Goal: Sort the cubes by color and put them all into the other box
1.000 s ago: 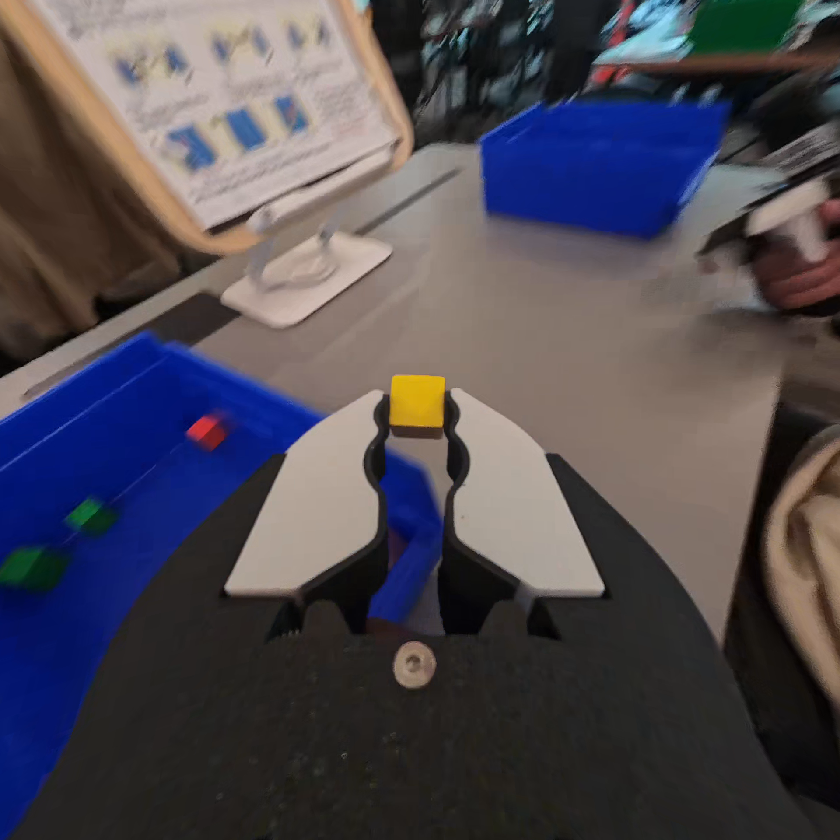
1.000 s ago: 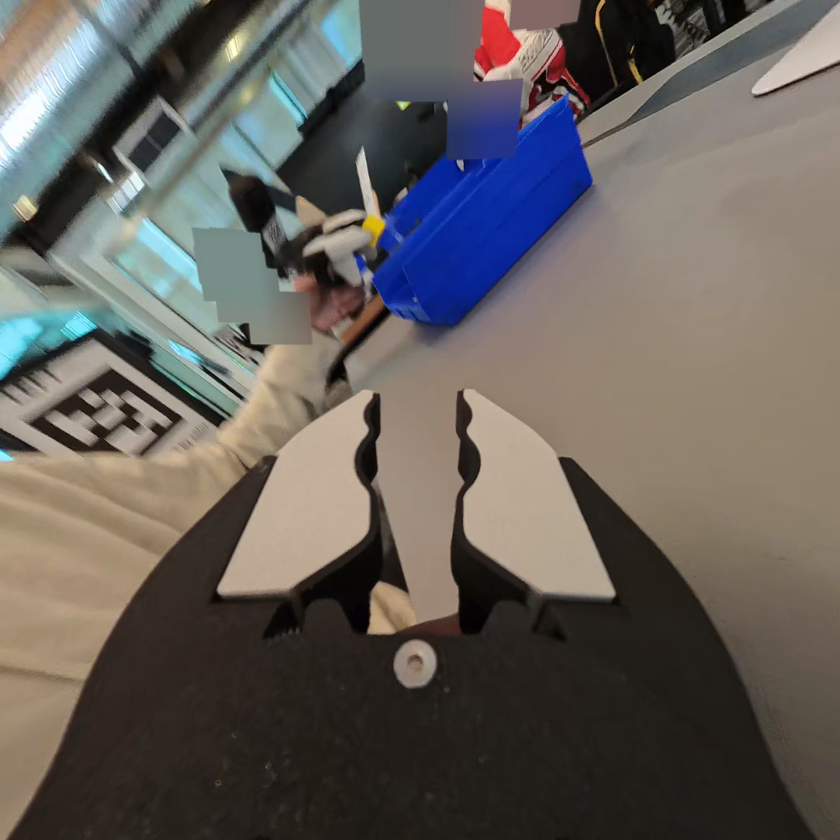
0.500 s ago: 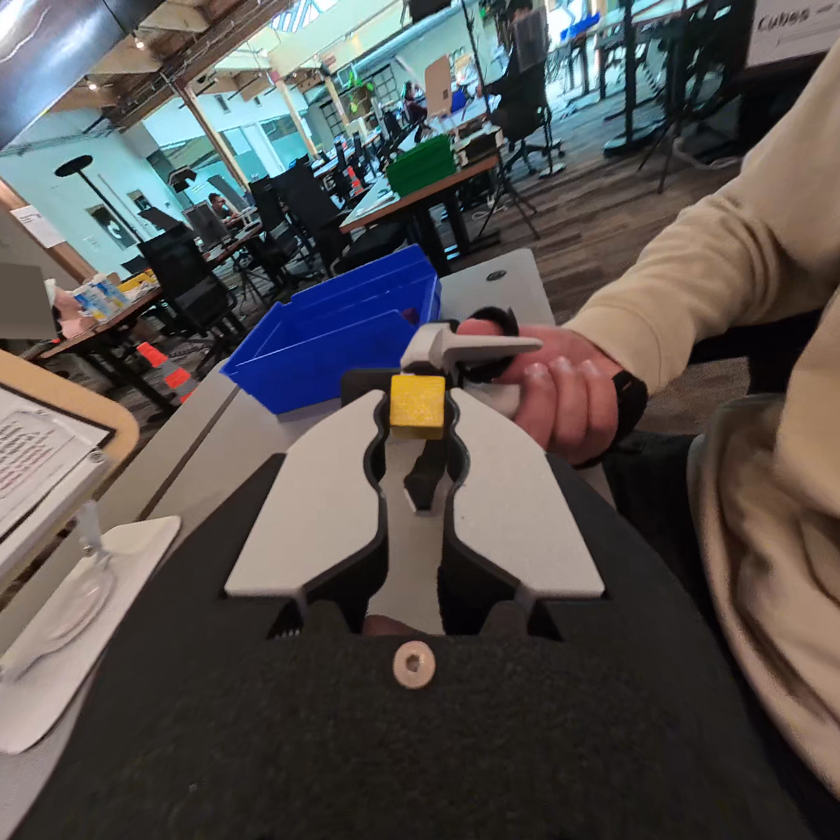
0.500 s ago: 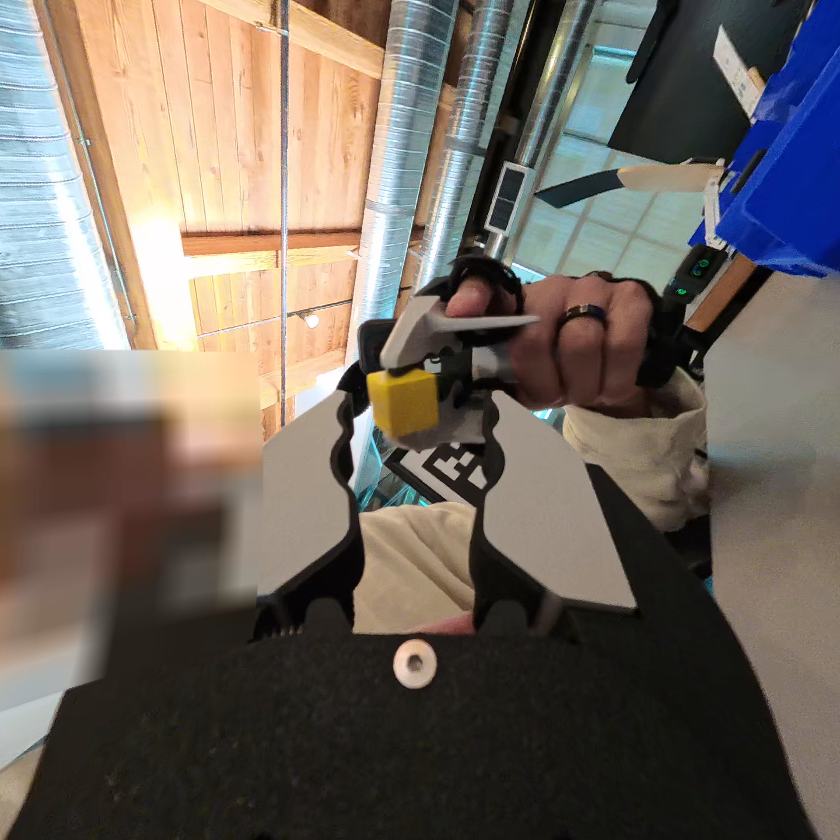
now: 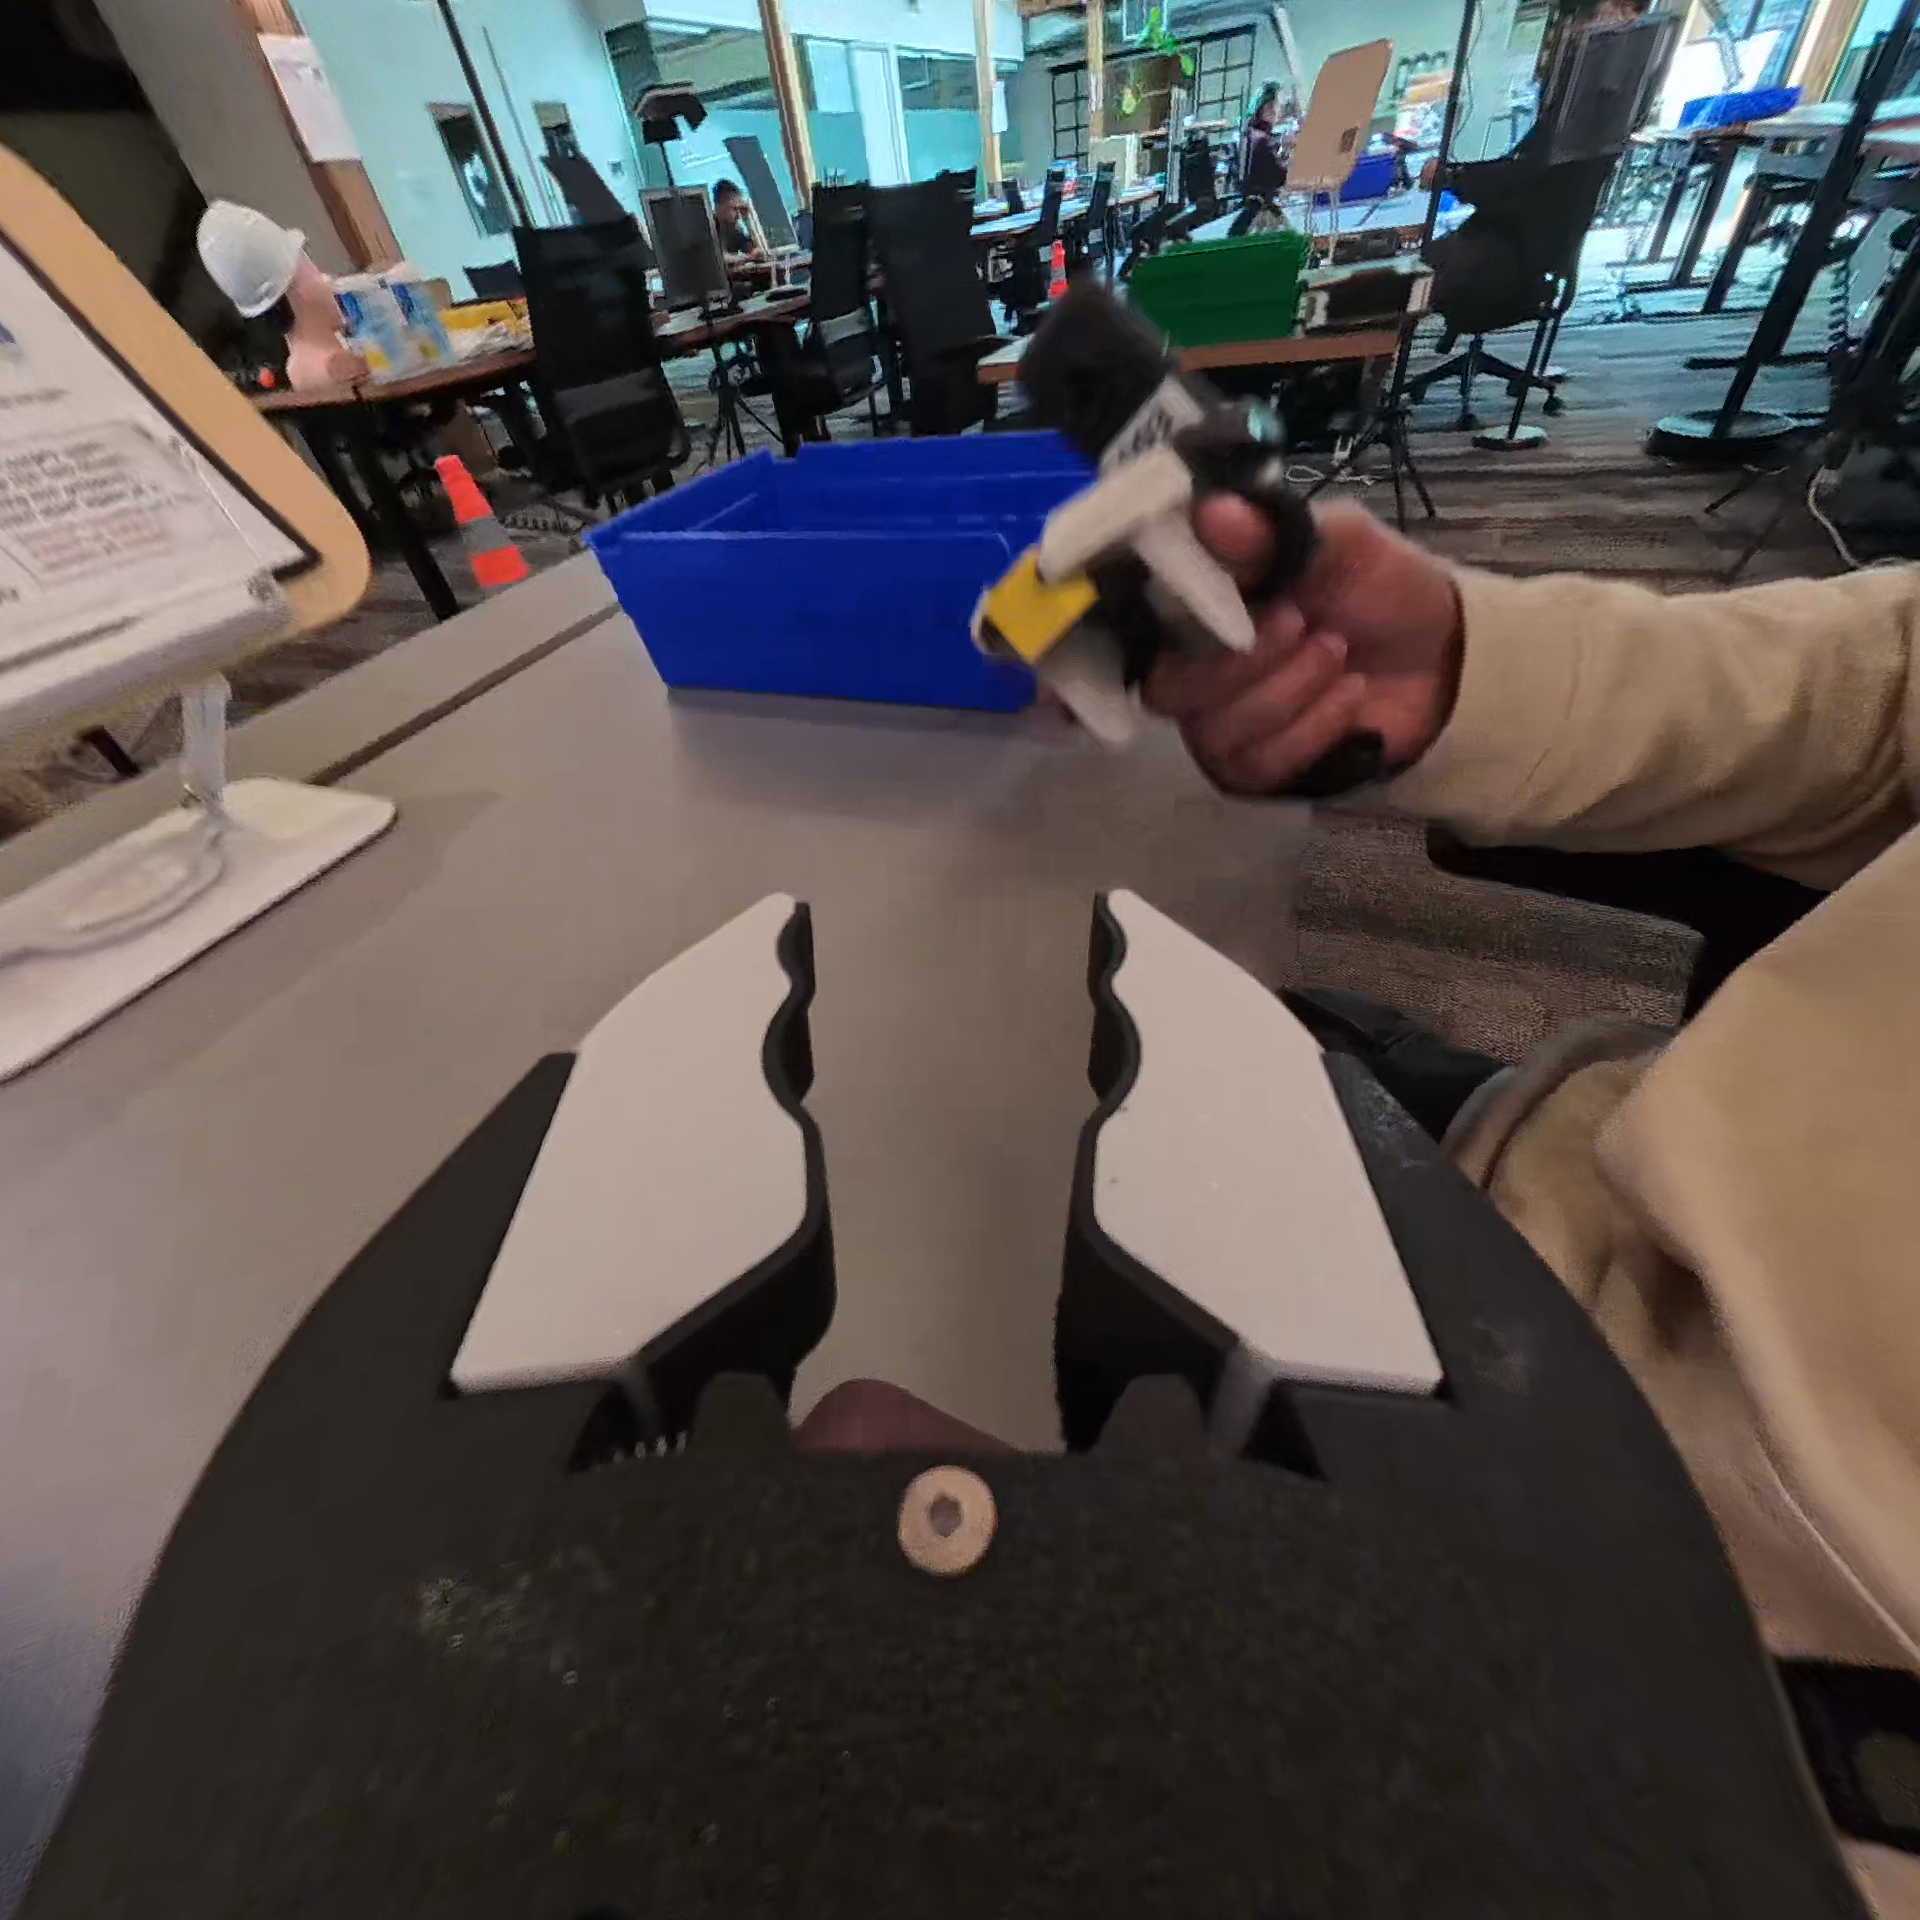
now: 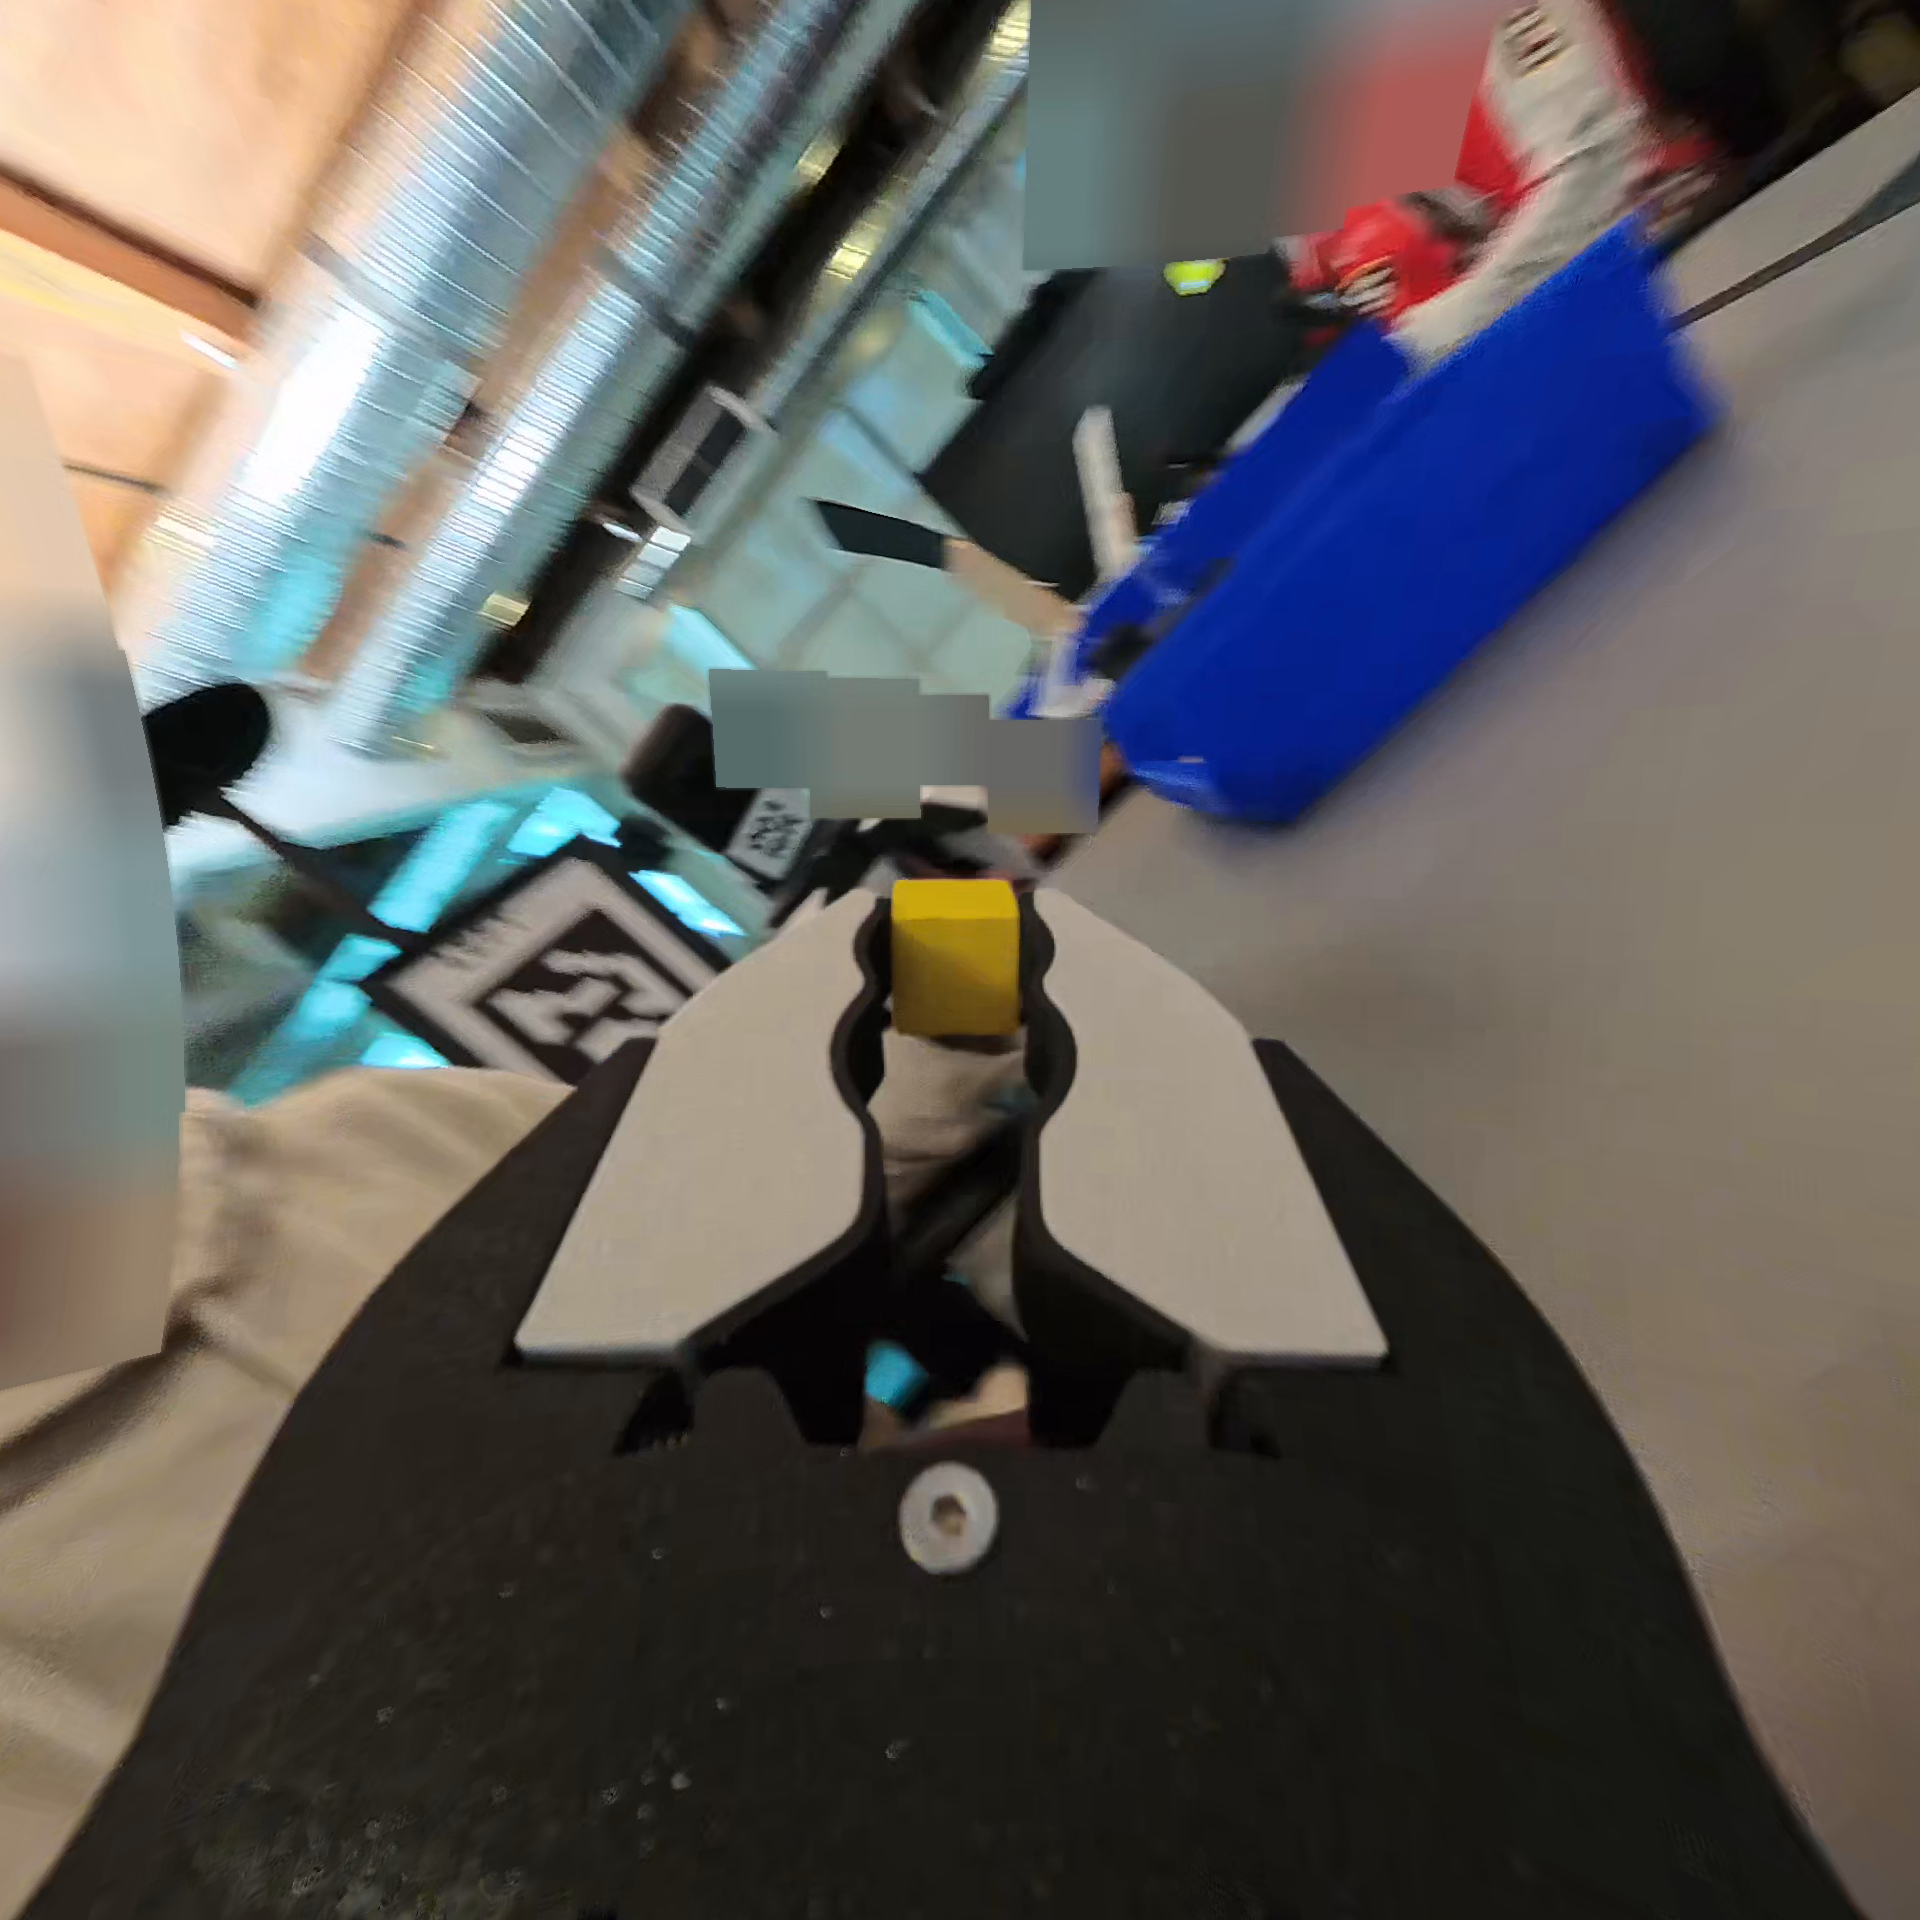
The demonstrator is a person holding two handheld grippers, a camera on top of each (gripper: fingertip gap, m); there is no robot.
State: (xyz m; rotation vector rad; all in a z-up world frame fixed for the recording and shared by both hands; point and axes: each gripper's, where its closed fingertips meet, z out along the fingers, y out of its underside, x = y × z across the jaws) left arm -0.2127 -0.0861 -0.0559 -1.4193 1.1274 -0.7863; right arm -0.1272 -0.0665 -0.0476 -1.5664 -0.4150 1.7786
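My left gripper [image 5: 945,914] is open and empty above the grey table [image 5: 623,935]. My right gripper [image 6: 954,914] is shut on a yellow cube [image 6: 954,971] at its fingertips. In the left wrist view the right gripper [image 5: 1049,634] shows farther off, held in a hand, with the yellow cube [image 5: 1039,615] between its fingers, in the air just right of a blue box [image 5: 831,582] at the table's far side. A blue box [image 6: 1403,561] also shows blurred in the right wrist view, upper right; whether it is the same box I cannot tell.
A tablet-like board on a white stand [image 5: 156,862] is at the left of the table. The person's beige sleeve [image 5: 1662,717] reaches in from the right. Office chairs and desks fill the room behind. The left gripper's tips are roughly 10 cm from the right gripper's.
The yellow cube has passed from my left gripper to my right gripper. The left gripper has opened and drawn back; the right gripper has shut on the cube and moved toward the blue box.
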